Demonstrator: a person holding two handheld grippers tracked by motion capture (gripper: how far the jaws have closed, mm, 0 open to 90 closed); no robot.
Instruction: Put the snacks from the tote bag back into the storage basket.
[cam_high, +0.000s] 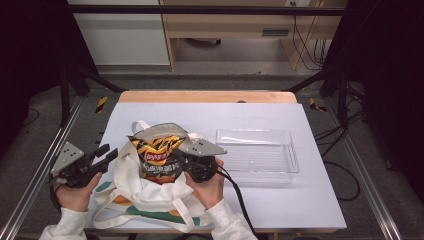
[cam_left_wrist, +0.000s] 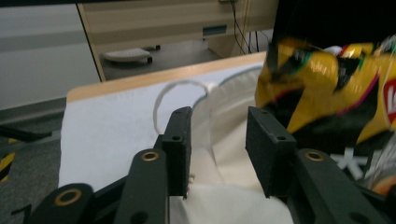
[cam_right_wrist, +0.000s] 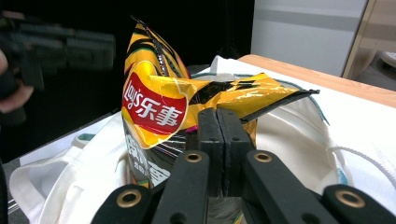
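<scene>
Glossy foil chip bag (cam_right_wrist: 154, 112), matt cream cloth tote (cam_high: 145, 192), clear smooth plastic tray (cam_high: 290, 162), wood-edged table (cam_high: 210, 96)

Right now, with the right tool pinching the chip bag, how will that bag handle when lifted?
The chip bag is probably light and puffy, so it should lift easily. Its crinkled foil looks slippery and bends where the right tool pinches it. The contents likely crush under a hard squeeze.

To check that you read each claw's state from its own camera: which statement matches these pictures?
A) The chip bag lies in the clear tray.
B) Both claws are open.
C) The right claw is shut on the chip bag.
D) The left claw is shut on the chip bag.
C: in the right gripper view the right claw has its jaws pressed together on the chip bag, while the left claw stands open at the tote bag.
</scene>
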